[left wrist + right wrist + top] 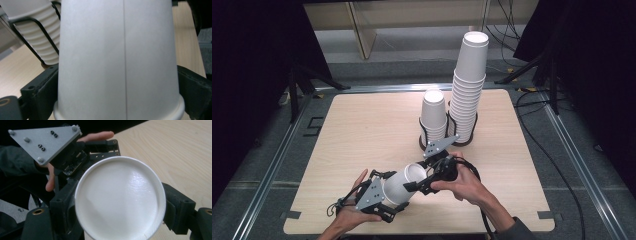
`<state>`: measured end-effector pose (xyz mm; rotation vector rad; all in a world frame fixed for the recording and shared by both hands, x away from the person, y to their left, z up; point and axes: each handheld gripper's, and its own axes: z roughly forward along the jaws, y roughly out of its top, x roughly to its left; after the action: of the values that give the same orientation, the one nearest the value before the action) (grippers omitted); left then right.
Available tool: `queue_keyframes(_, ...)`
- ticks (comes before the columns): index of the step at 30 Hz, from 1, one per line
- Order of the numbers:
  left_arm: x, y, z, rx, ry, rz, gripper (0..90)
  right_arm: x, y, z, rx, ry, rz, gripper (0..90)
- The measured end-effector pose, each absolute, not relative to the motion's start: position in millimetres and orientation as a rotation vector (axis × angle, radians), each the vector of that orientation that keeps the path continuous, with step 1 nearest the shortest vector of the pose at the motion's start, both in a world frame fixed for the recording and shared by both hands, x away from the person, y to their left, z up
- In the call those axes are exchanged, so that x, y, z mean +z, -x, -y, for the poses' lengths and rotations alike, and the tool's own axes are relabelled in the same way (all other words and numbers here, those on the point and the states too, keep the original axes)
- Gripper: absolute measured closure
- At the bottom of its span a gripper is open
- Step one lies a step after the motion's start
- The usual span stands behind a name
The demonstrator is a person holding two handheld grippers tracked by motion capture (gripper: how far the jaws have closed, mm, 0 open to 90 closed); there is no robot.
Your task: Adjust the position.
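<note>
High view: paper cup [404,182] clamped between both grippers' jaws; mouth facing right gripper [424,184].

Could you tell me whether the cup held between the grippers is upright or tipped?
Tipped: the cup lies sideways above the table, mouth toward the right gripper.

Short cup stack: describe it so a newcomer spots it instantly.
Find the wooden table and look to its far middle, where two stacks of white paper cups stand in black wire holders. The short cup stack is the left one, about half as high as the tall stack beside it.

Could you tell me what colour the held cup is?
Plain white cup, clearest in the high view.
</note>
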<state>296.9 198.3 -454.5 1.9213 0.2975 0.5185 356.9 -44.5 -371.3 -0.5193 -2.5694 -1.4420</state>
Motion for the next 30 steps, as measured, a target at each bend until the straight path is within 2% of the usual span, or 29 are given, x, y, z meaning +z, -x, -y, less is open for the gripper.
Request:
queue_keyframes(6,-452,-299,-204,0.515,-1.816,-0.339,3.1,-363,-358,52,-1.503,0.515,2.540,25.3)
queue_keyframes(30,-447,-294,-206,0.559,-1.750,-0.307,2.7,-364,-365,58,-1.558,0.553,2.383,25.4)
